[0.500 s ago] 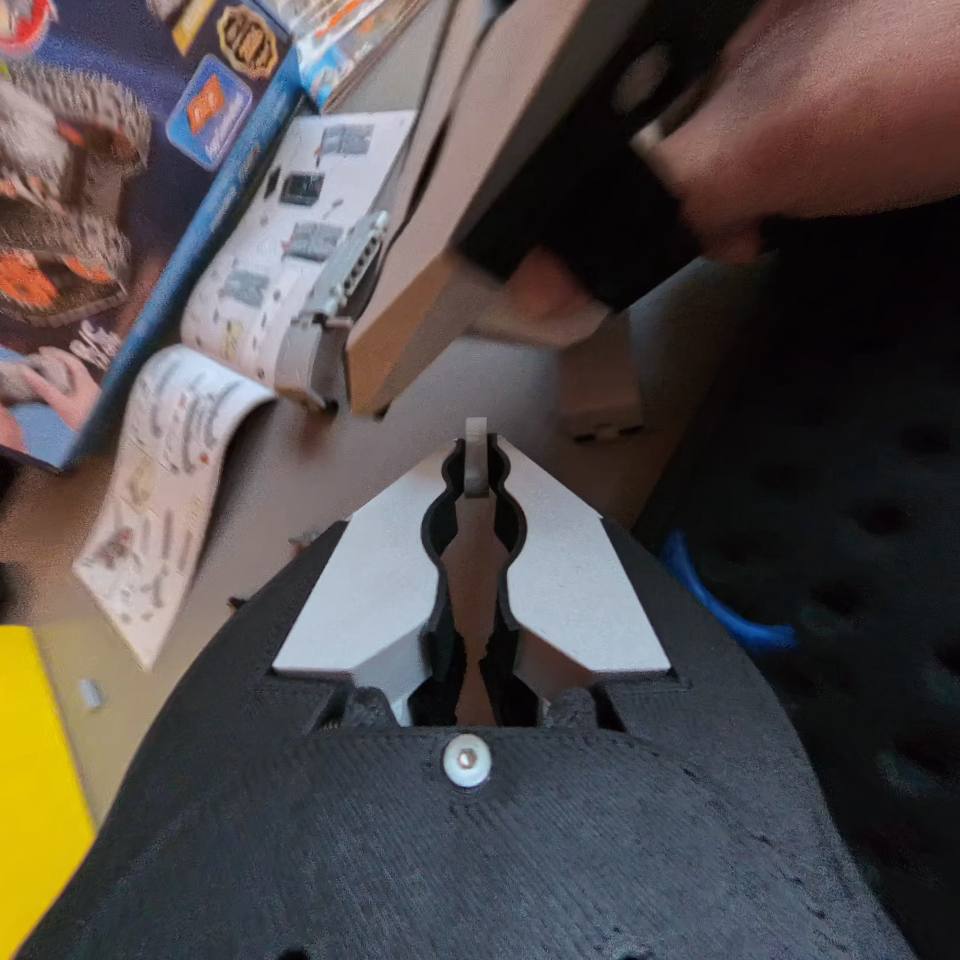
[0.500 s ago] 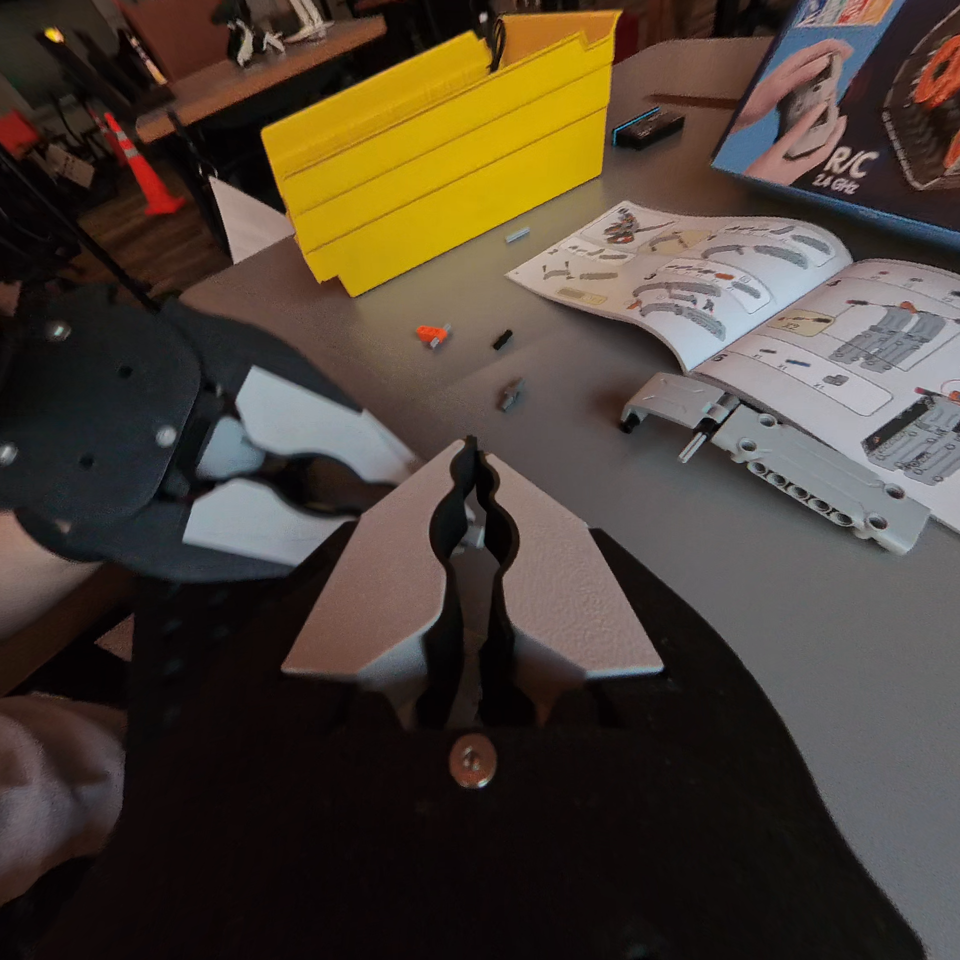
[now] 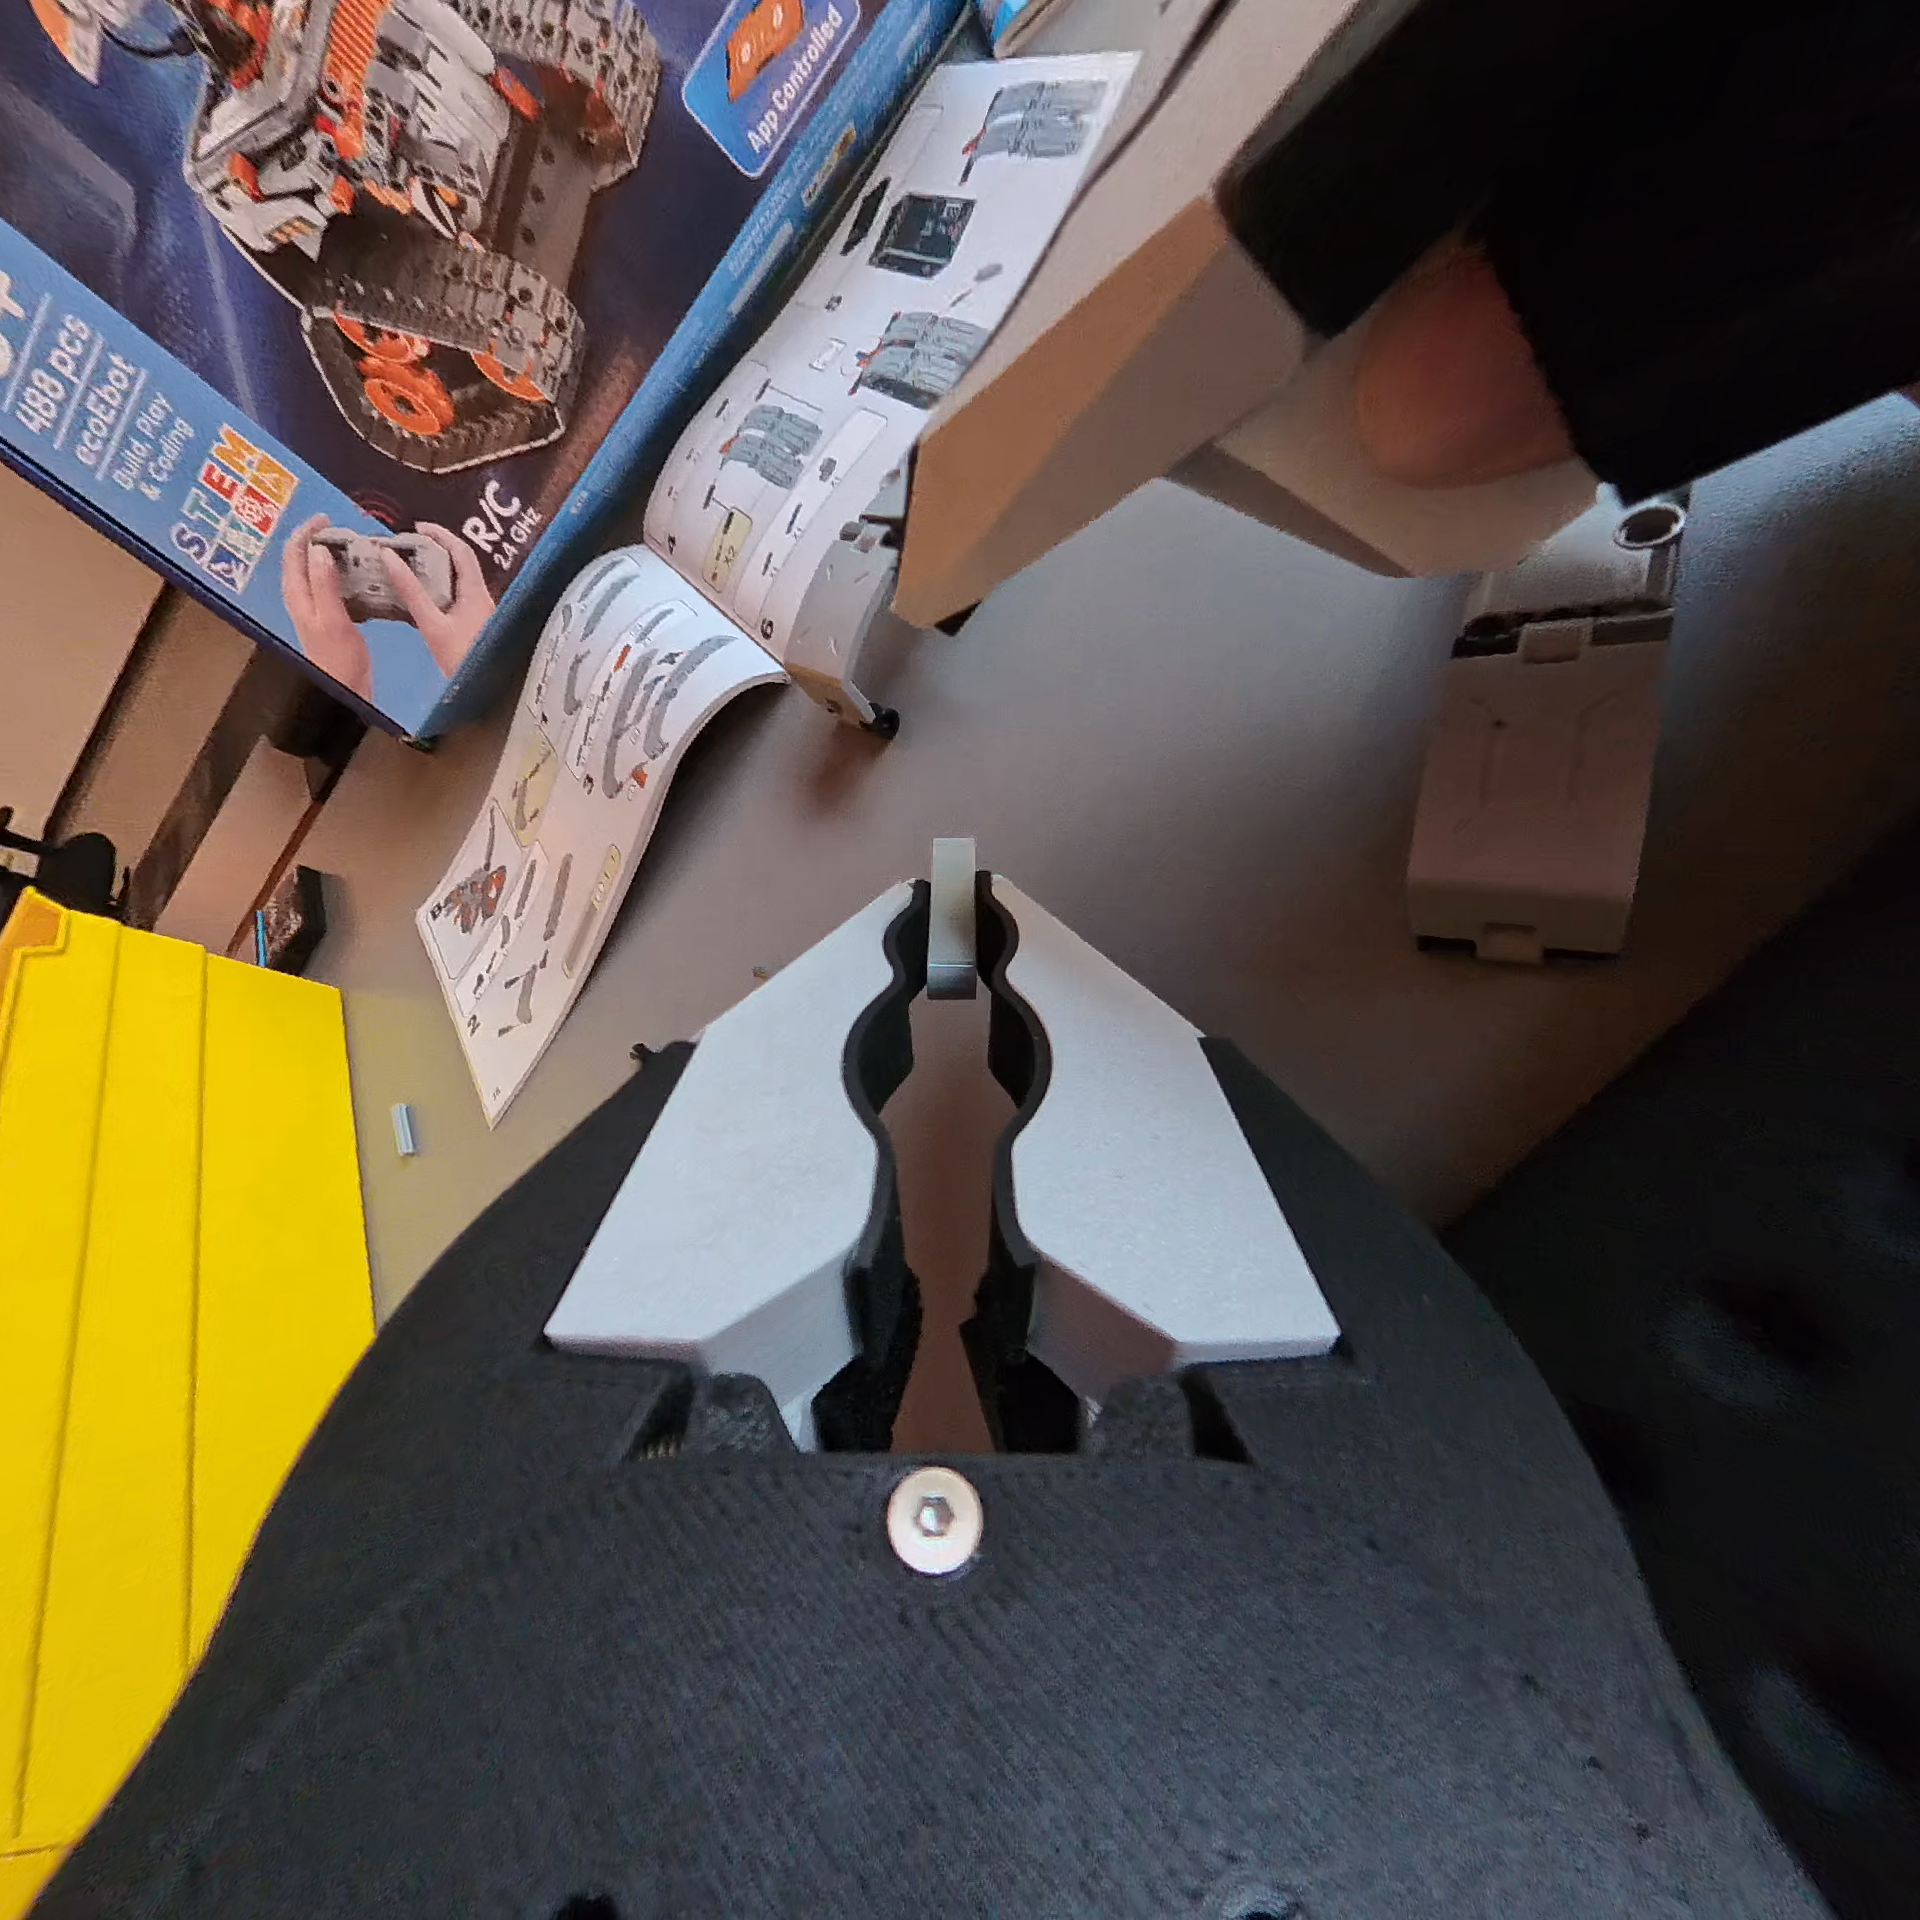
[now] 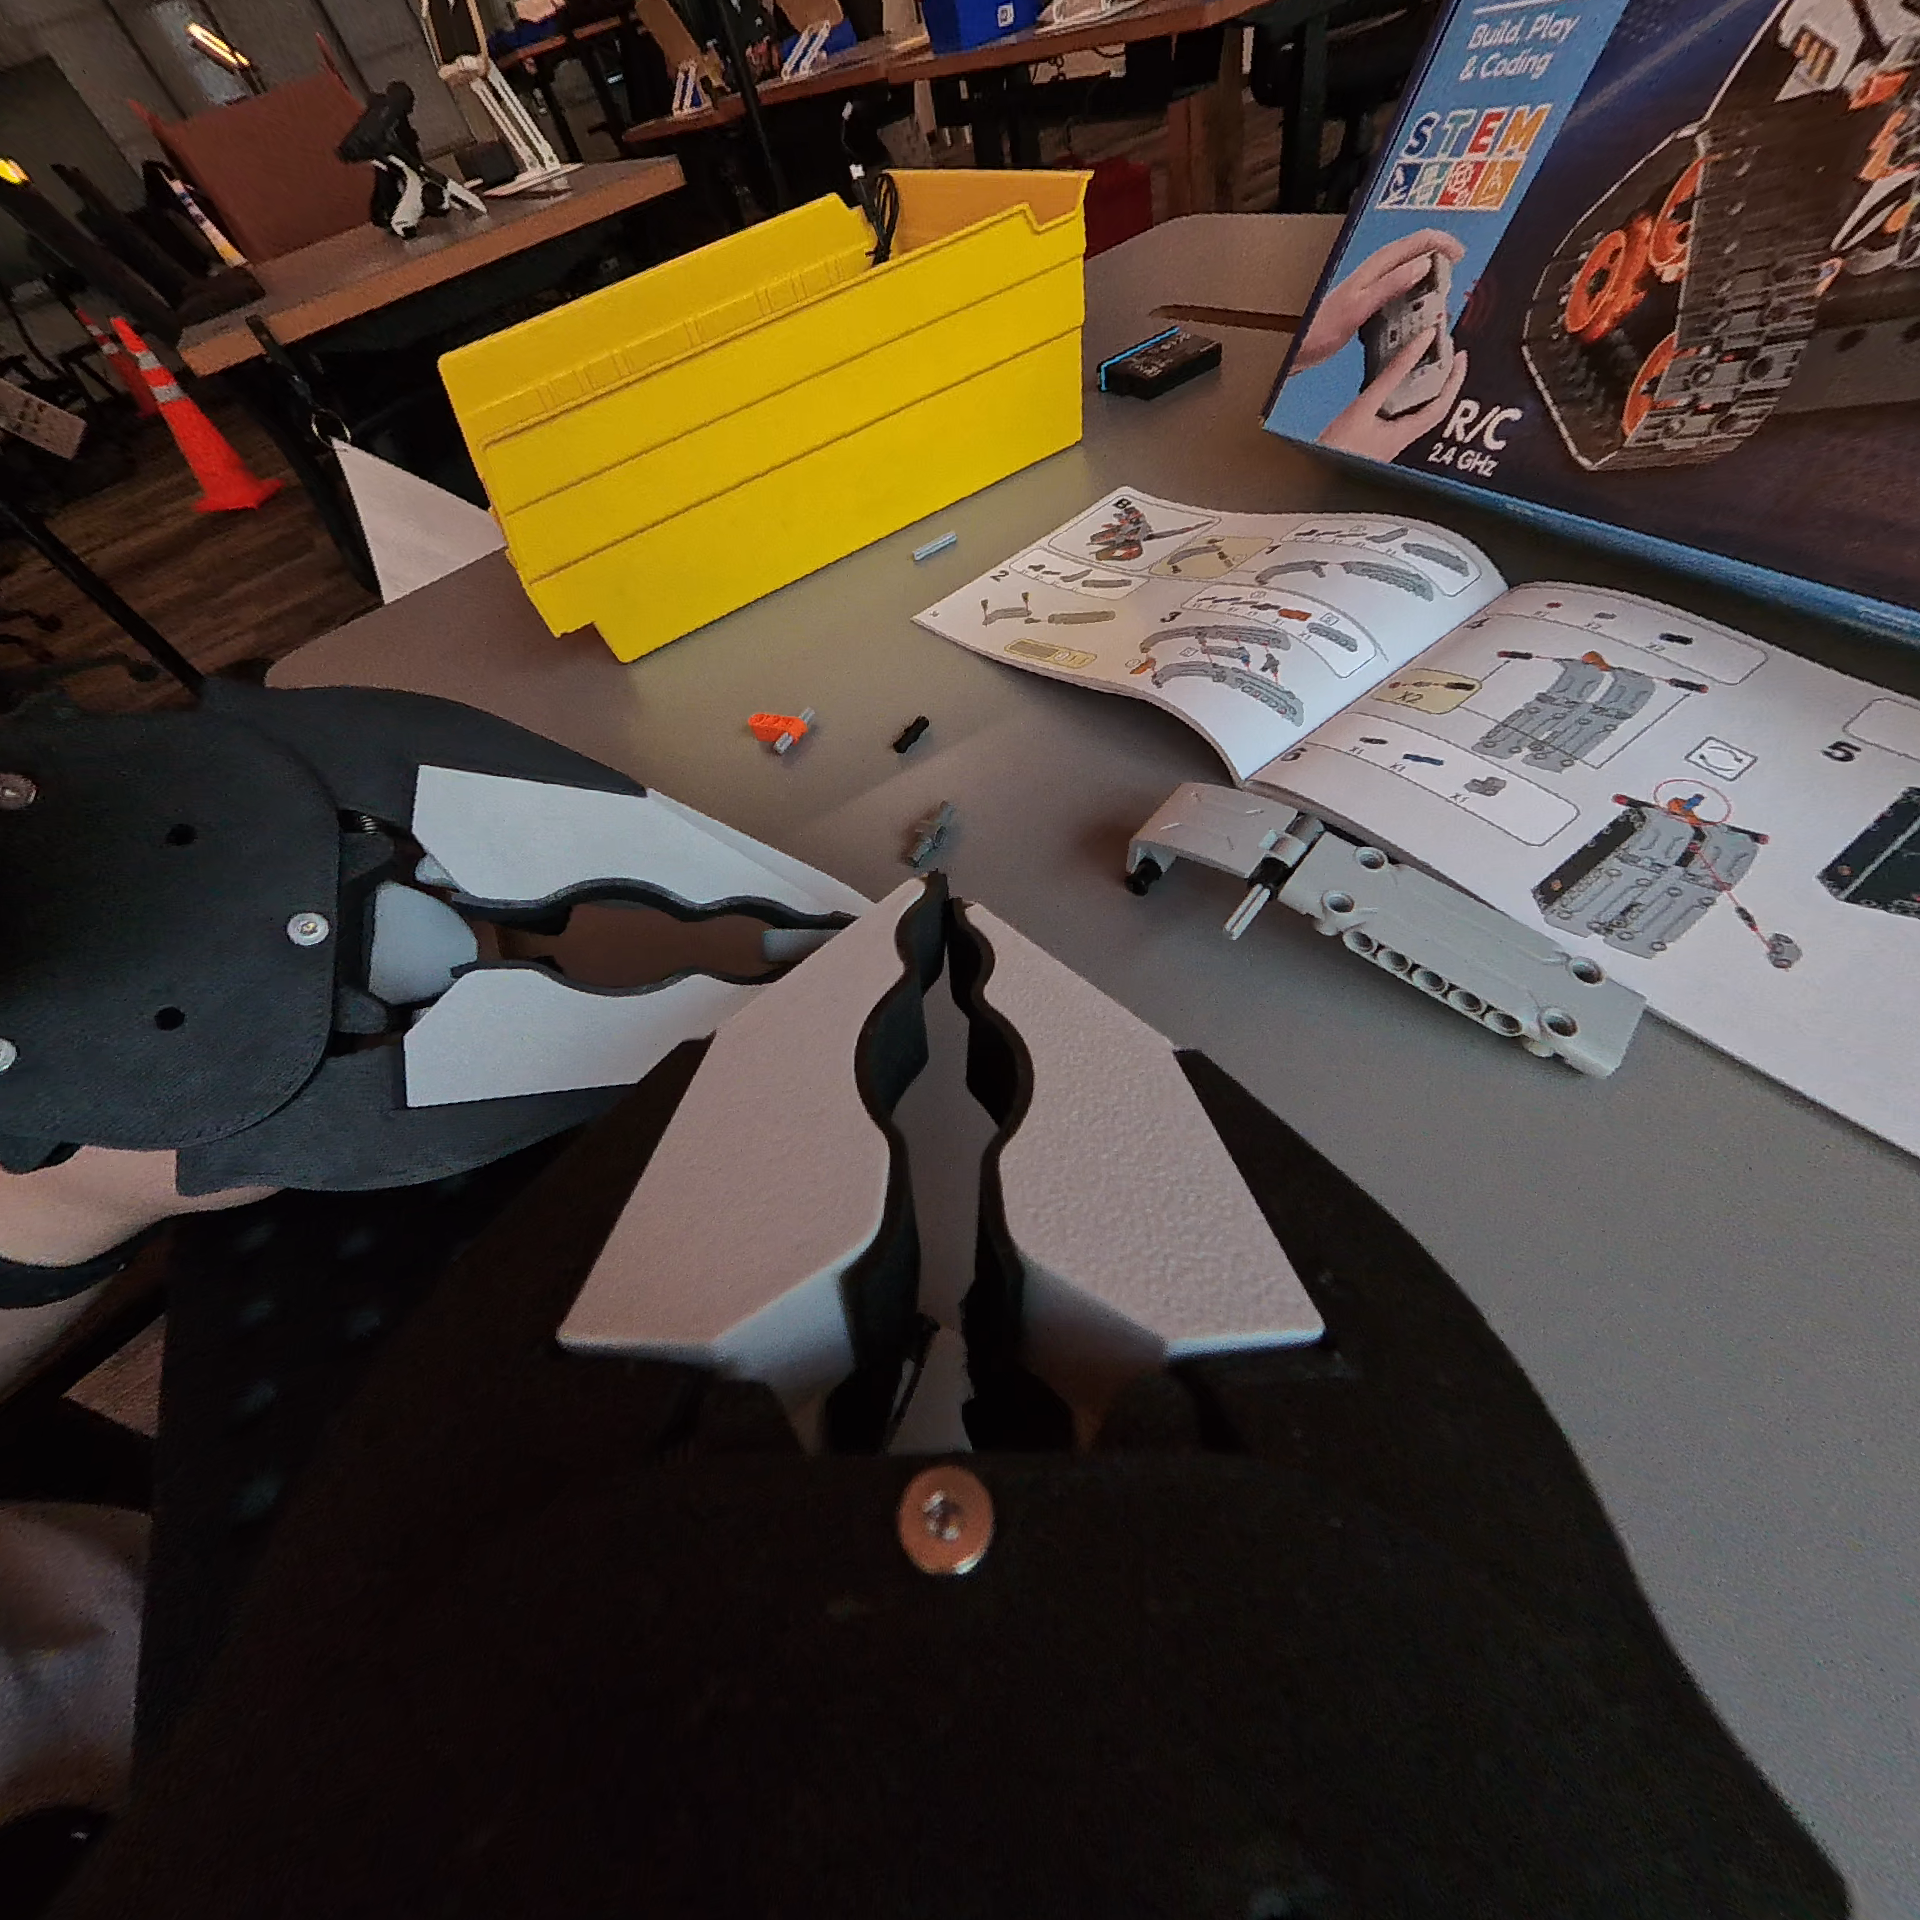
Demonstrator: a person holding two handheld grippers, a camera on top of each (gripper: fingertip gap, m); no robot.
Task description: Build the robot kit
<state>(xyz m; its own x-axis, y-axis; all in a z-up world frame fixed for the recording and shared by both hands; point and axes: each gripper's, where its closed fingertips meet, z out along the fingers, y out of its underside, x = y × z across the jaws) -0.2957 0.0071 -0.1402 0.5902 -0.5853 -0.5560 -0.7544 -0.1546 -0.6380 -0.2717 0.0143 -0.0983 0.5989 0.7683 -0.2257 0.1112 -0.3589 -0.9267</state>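
Left gripper (image 3: 952, 894): I see it clamp a grey piece (image 3: 952, 914).
Right gripper (image 4: 948, 896): jaws together, empty, above table (image 4: 1558, 1299).

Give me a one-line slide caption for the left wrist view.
Left gripper shut on a small grey piece above the grey table, with the open instruction booklet and yellow bin alongside.
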